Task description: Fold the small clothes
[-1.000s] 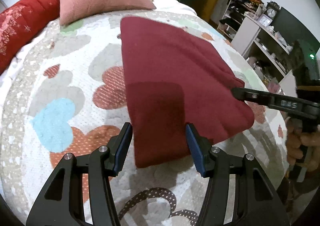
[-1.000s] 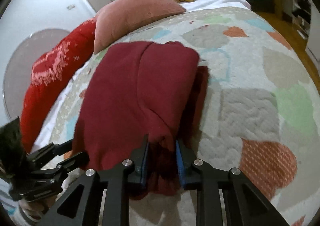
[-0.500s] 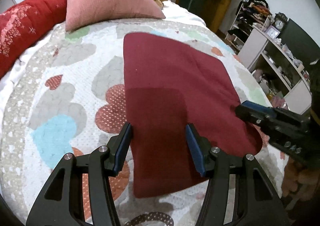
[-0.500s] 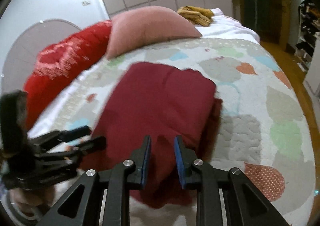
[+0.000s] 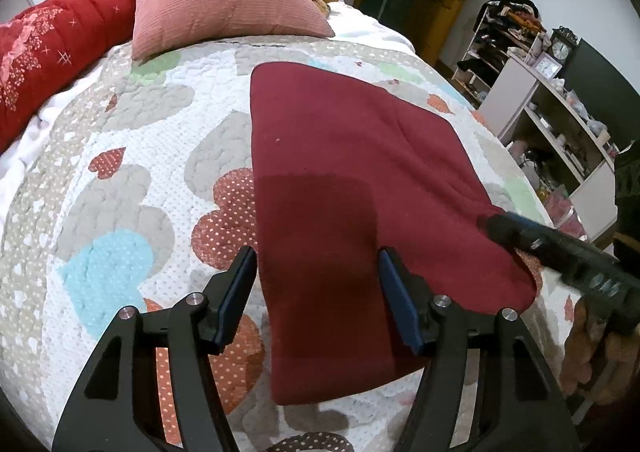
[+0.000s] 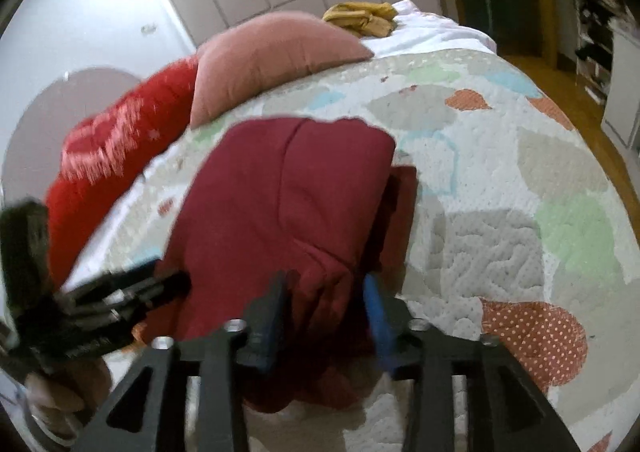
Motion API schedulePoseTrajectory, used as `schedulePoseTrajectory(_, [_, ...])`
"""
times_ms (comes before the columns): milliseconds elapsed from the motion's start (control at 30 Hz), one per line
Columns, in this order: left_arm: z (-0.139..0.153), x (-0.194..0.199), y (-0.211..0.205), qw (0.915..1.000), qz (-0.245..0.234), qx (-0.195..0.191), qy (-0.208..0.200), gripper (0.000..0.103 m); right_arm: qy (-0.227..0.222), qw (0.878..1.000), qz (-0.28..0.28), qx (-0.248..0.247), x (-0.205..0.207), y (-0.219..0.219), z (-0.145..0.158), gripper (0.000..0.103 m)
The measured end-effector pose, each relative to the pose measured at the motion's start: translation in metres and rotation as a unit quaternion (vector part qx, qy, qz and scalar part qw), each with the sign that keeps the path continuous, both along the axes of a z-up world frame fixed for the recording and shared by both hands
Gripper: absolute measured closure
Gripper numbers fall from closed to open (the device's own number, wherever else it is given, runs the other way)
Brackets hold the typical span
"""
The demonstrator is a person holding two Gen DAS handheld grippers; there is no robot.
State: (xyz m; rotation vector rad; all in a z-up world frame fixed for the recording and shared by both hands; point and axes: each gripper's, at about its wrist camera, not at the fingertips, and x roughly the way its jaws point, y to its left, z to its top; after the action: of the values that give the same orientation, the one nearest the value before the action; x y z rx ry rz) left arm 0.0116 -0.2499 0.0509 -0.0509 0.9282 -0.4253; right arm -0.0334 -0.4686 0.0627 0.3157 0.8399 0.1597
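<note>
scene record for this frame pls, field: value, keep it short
surface: heart-patterned quilt on a bed
garment: dark red garment, folded, lying flat on the quilt
left gripper: open, over the garment's near edge, holding nothing
right gripper: open, fingers either side of the garment's near end; contact unclear (motion blur)
behind garment: pink pillow, red cushion, yellow cloth
room: shelving unit beside the bed
</note>
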Motion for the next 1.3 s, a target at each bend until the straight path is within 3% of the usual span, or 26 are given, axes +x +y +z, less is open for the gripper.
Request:
schedulePoseTrajectory(33, [0.001, 0.001, 0.002, 1.0000, 0.000, -0.004, 0.000, 0.039, -0.009, 1.000, -0.008, 0.023, 0.000, -0.006, 0.001, 0.039])
schedulePoseTrajectory(100, [0.001, 0.006, 0.005, 0.9999, 0.001, -0.014, 0.005, 0.039, -0.013, 0.998, -0.020, 0.055, 0.002, -0.014, 0.002, 0.029])
schedulePoseTrajectory(200, [-0.002, 0.017, 0.010, 0.9989, 0.000, -0.041, 0.020, 0.039, 0.004, 0.996, -0.028, 0.084, 0.016, -0.022, -0.009, 0.028])
schedulePoseTrajectory(333, [-0.014, 0.035, 0.014, 0.9943, -0.007, -0.091, 0.056, 0.025, 0.025, 0.991, -0.028, 0.128, 0.035, -0.031, -0.032, 0.023])
schedulePoseTrajectory(433, [-0.030, 0.049, 0.012, 0.9883, -0.019, -0.119, 0.093, 0.023, 0.027, 0.985, -0.025, 0.168, 0.046, -0.034, -0.046, 0.019])
schedulePoseTrajectory(533, [-0.032, 0.052, 0.010, 0.9867, -0.026, -0.131, 0.092, 0.022, 0.013, 0.986, -0.013, 0.163, 0.056, -0.028, -0.047, 0.019])
schedulePoseTrajectory(567, [-0.030, 0.051, 0.008, 0.9873, -0.030, -0.128, 0.089, 0.022, 0.013, 0.987, -0.009, 0.159, 0.059, -0.024, -0.047, 0.021])
schedulePoseTrajectory(600, [-0.029, 0.050, 0.007, 0.9880, -0.034, -0.124, 0.085, 0.027, 0.012, 0.987, -0.001, 0.159, 0.062, -0.021, -0.046, 0.039])
schedulePoseTrajectory(633, [-0.027, 0.048, 0.006, 0.9883, -0.038, -0.124, 0.081, 0.033, 0.014, 0.987, 0.006, 0.163, 0.063, -0.019, -0.046, 0.045])
schedulePoseTrajectory(733, [-0.018, 0.040, 0.009, 0.9899, -0.043, -0.116, 0.070, 0.046, 0.007, 0.990, 0.004, 0.144, 0.058, -0.013, -0.035, 0.061])
schedulePoseTrajectory(800, [-0.011, 0.034, 0.014, 0.9892, -0.048, -0.119, 0.071, 0.050, 0.000, 0.988, 0.000, 0.155, 0.050, -0.014, -0.026, 0.066])
schedulePoseTrajectory(1033, [0.017, -0.026, 0.053, 0.9922, -0.048, -0.096, 0.062, 0.051, 0.005, 0.987, 0.049, 0.156, 0.009, 0.023, 0.005, 0.068])
schedulePoseTrajectory(1167, [0.014, -0.059, 0.074, 0.9934, -0.031, -0.087, 0.068, 0.051, 0.011, 0.983, 0.070, 0.168, -0.018, 0.047, 0.002, 0.068])
schedulePoseTrajectory(1267, [0.000, -0.073, 0.082, 0.9948, -0.018, -0.068, 0.074, 0.051, 0.033, 0.986, 0.078, 0.141, -0.030, 0.063, -0.013, 0.066])
schedulePoseTrajectory(1300, [-0.005, -0.074, 0.084, 0.9945, -0.012, -0.068, 0.079, 0.050, 0.043, 0.989, 0.070, 0.121, -0.032, 0.066, -0.018, 0.060])
